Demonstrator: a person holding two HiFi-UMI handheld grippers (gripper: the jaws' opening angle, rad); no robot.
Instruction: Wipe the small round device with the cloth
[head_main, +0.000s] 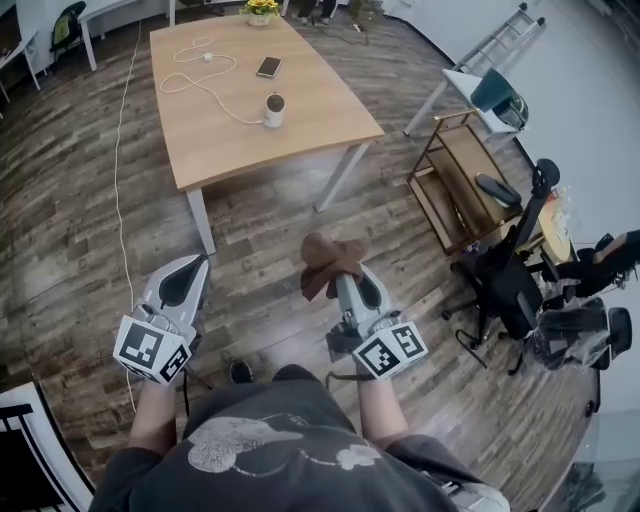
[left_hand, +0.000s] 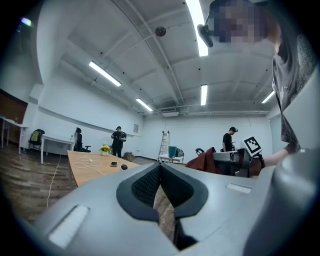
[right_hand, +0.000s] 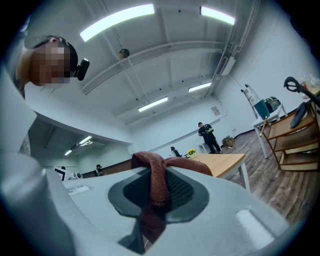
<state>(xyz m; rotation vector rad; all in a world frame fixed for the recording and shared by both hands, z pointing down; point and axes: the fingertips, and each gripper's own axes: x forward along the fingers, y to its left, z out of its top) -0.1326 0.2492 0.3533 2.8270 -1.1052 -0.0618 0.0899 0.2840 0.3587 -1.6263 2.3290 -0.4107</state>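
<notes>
Right tongs (head_main: 342, 276) point fwd, clamping cloth (head_main: 322, 256); left tongs (head_main: 204, 260) alongside, closed.

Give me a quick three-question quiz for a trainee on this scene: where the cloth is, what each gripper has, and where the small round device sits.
1. True or false: the cloth is lying on the wooden table.
2. What is between the jaws of the left gripper? A) the cloth B) nothing C) a bottle
3. Where does the small round device stand, and is either gripper touching it?

Key
1. False. The right gripper is shut on it, above the floor.
2. B. Its jaws are together with nothing between them.
3. On the wooden table; neither gripper touches it.
</notes>
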